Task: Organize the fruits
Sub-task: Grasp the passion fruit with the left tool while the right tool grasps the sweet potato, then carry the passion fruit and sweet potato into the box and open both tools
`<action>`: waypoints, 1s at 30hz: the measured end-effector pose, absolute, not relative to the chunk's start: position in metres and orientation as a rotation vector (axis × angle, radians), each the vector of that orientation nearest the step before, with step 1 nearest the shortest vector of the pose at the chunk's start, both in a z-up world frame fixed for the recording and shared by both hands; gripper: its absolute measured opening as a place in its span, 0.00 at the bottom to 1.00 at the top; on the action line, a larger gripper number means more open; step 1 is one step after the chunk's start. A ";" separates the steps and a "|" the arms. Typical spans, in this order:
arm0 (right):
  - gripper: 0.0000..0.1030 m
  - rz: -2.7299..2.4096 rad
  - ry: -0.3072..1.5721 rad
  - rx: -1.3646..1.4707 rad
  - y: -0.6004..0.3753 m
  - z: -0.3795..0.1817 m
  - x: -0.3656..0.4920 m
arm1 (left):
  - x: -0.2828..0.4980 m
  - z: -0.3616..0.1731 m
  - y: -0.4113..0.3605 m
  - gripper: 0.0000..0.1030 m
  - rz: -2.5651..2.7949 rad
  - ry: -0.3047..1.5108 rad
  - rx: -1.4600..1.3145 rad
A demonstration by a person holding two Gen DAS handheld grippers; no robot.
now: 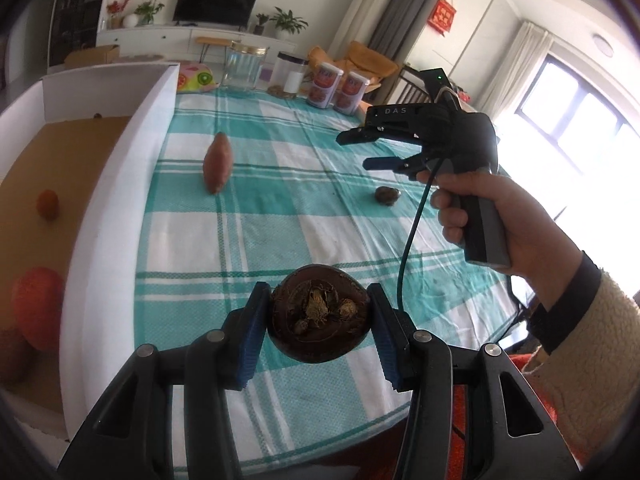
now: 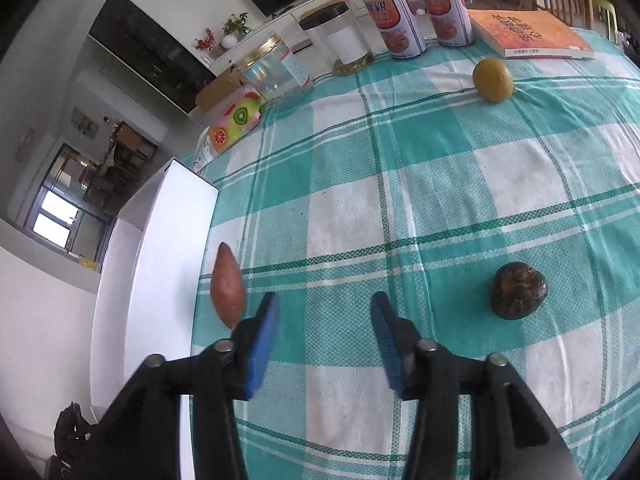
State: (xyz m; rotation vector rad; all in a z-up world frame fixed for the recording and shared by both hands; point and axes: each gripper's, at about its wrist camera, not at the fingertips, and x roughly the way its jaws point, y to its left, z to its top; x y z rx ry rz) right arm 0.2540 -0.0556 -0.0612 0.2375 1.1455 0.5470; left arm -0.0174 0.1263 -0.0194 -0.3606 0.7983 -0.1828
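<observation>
Between the blue pads of my left gripper [image 1: 319, 320] sits a dark brown, round fruit [image 1: 319, 316], clamped on both sides and lifted clear of the checked tablecloth [image 1: 280, 208]; its underside is hidden from the left wrist view. My right gripper [image 2: 325, 340] stands with jaws apart and nothing between them. Just beyond its left finger lies a sweet potato [image 2: 227, 285], its near tip covered by that finger. A second dark fruit [image 2: 519, 290] rests to the right, a yellow-green fruit [image 2: 492, 79] farther off. At the cloth's left edge stands a white box [image 1: 120, 184]; inside, an orange fruit [image 1: 38, 308] and a smaller one [image 1: 48, 204] appear blurred, the box cut off by the frame.
</observation>
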 end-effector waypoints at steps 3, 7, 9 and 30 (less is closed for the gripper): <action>0.60 0.595 1.174 0.209 -0.024 -0.067 0.258 | -0.020 -0.017 0.133 0.49 -0.186 0.805 -0.375; 0.60 0.692 1.216 0.225 0.040 -0.086 0.256 | -0.023 -0.011 0.142 0.49 -0.194 0.795 -0.383; 0.59 0.709 1.235 0.269 0.068 -0.098 0.262 | -0.024 -0.009 0.147 0.49 -0.192 0.787 -0.397; 0.39 0.838 1.258 0.594 0.073 -0.102 0.238 | -0.039 0.020 0.215 0.49 -0.181 0.717 -0.574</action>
